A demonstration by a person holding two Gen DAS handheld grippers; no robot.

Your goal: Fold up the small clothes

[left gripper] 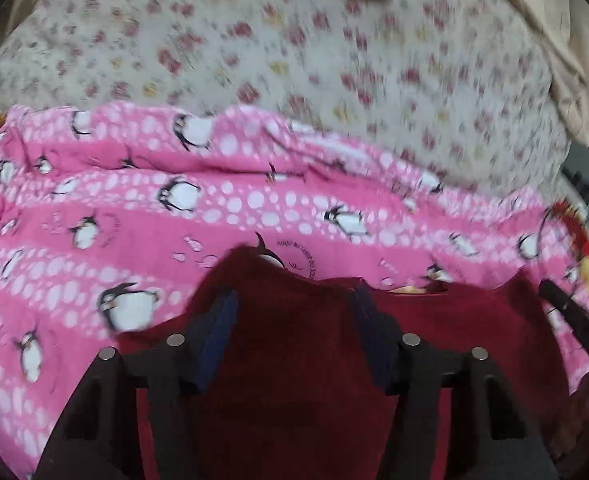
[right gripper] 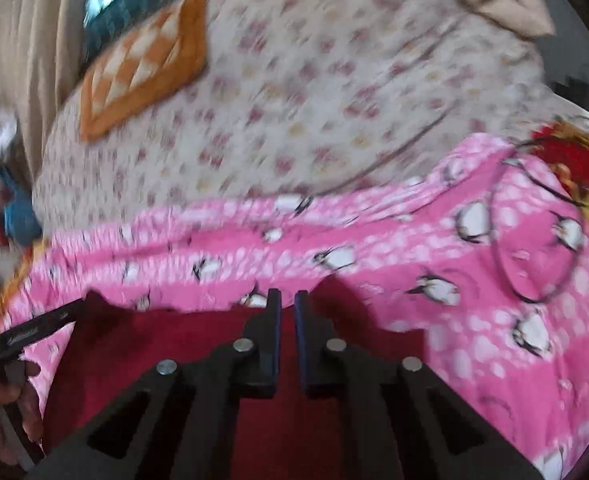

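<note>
A dark red garment lay on a pink penguin blanket, which was spread over a bed with a flowered sheet, probably to give a flat and soft place for folding. The left gripper hung over the near part of the garment with its jaws apart, and I could see the red cloth in the gap, but the pads did not seem to press on it. The right gripper was above the same garment, closer to its far edge, and its jaws stood almost together with only a thin slit; I saw no cloth pinched there. Both pointed downward at the cloth, so I think the person was between two folds and looking for the next edge. An orange cloth lay far back on the sheet, well apart. A thin black cord curled on the blanket at the right.
</note>
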